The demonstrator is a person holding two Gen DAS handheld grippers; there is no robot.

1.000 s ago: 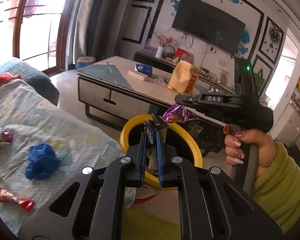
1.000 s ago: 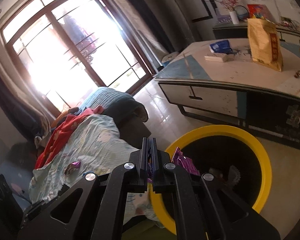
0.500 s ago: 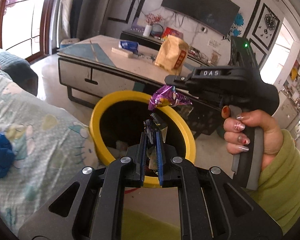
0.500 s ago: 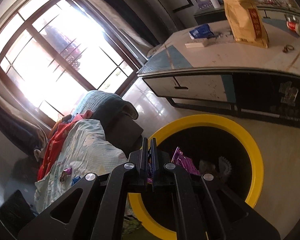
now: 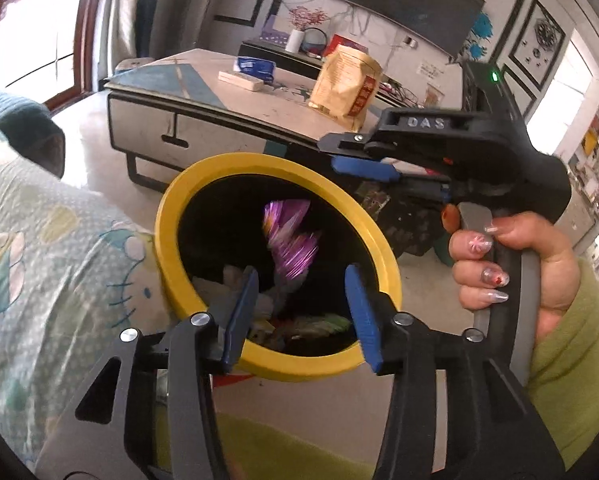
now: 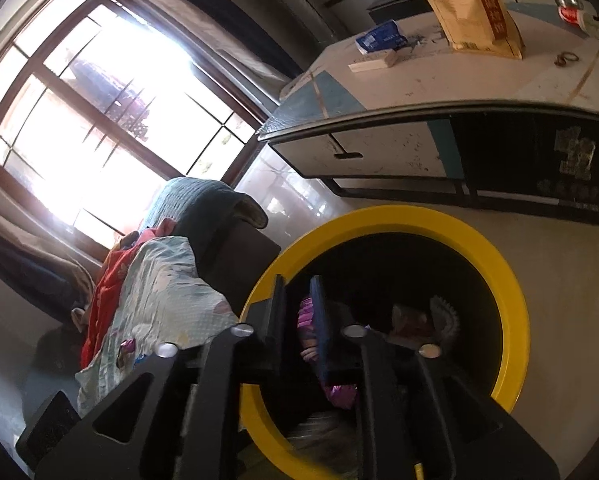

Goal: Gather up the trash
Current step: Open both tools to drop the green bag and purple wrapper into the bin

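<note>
A black bin with a yellow rim (image 5: 171,216) stands on the floor beside the bed; it also shows in the right wrist view (image 6: 511,300). My left gripper (image 5: 303,304) is open and empty above the bin's near edge. My right gripper (image 5: 363,160) hangs over the bin's far rim, open; in its own view (image 6: 297,312) the jaws stand apart. A purple foil wrapper (image 5: 289,240) is blurred in mid-air inside the bin mouth; it shows behind a fingertip in the right wrist view (image 6: 307,320). Other wrappers lie at the bin's bottom (image 5: 307,324).
A bed with a pale patterned sheet (image 5: 51,248) lies left of the bin, with small wrappers (image 6: 127,346) on it. A low coffee table (image 5: 203,120) stands behind the bin, holding a yellow paper bag (image 5: 345,84) and a blue packet (image 5: 255,66).
Both grippers have opened. The purple wrapper has left the right gripper and is falling into the bin. The dark wrapper held by the left gripper is gone from its jaws.
</note>
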